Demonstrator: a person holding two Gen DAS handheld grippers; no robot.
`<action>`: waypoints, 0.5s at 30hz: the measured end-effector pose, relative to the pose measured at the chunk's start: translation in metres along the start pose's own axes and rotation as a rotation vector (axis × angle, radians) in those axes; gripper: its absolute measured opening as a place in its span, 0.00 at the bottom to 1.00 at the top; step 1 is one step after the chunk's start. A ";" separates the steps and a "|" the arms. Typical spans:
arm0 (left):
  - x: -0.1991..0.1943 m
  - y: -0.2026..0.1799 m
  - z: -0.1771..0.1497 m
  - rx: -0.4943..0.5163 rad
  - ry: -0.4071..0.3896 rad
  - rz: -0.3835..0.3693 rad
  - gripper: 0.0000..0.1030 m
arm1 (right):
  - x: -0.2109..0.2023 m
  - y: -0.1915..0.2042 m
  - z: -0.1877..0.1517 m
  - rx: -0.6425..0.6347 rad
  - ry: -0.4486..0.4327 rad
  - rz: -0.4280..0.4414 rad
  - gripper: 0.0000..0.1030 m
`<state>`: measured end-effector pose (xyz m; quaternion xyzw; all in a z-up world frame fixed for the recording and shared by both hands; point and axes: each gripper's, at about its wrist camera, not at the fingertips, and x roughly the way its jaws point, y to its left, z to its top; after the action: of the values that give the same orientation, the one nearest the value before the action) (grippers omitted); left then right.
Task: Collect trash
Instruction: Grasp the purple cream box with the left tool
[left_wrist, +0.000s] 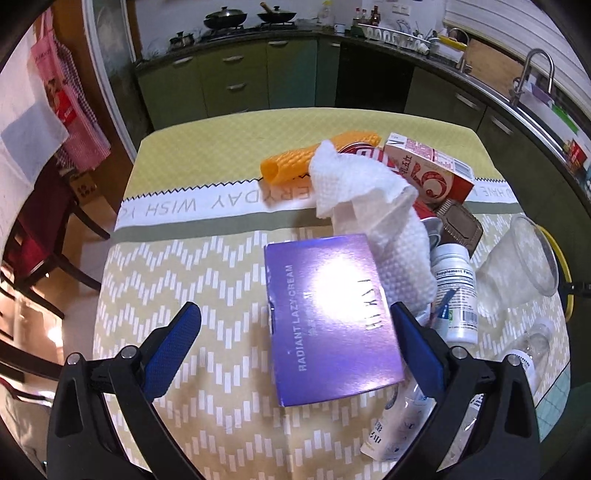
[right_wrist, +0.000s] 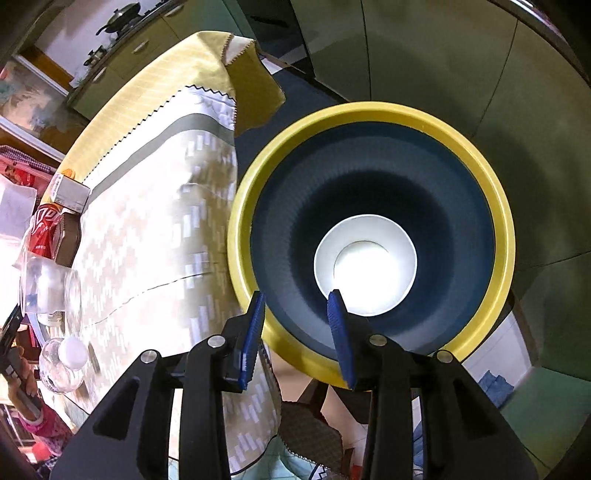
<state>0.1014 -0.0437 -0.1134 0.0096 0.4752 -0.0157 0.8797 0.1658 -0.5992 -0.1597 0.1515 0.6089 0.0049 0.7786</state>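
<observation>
In the left wrist view my left gripper (left_wrist: 295, 325) is open, its blue fingers on either side of a purple cream box (left_wrist: 328, 317) lying on the table. Behind it lie a crumpled white paper towel (left_wrist: 369, 206), an orange foam sleeve (left_wrist: 295, 162), a red carton (left_wrist: 432, 166), a white supplement bottle (left_wrist: 456, 291) and a clear plastic cup (left_wrist: 517, 266). In the right wrist view my right gripper (right_wrist: 297, 317) is open and empty above a dark blue bin with a yellow rim (right_wrist: 369, 110). A white paper cup (right_wrist: 365, 258) lies at the bin's bottom.
The table wears a yellow and beige patterned cloth (left_wrist: 207, 266). A clear bottle (left_wrist: 532, 350) and a white tube (left_wrist: 391, 428) lie at its near right. Green kitchen cabinets (left_wrist: 236, 77) stand behind. A dark chair (left_wrist: 33, 236) stands left.
</observation>
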 end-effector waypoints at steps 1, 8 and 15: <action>0.002 0.002 0.000 -0.009 0.004 -0.002 0.91 | 0.000 0.001 -0.001 -0.003 -0.004 -0.003 0.35; 0.014 0.009 -0.002 -0.026 0.045 -0.061 0.64 | 0.001 0.007 -0.006 -0.017 0.004 -0.008 0.35; 0.009 0.010 -0.006 0.019 0.028 -0.044 0.51 | 0.005 0.011 -0.006 -0.024 -0.001 0.004 0.35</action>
<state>0.1014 -0.0334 -0.1240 0.0078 0.4876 -0.0392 0.8721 0.1629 -0.5868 -0.1630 0.1430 0.6080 0.0136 0.7808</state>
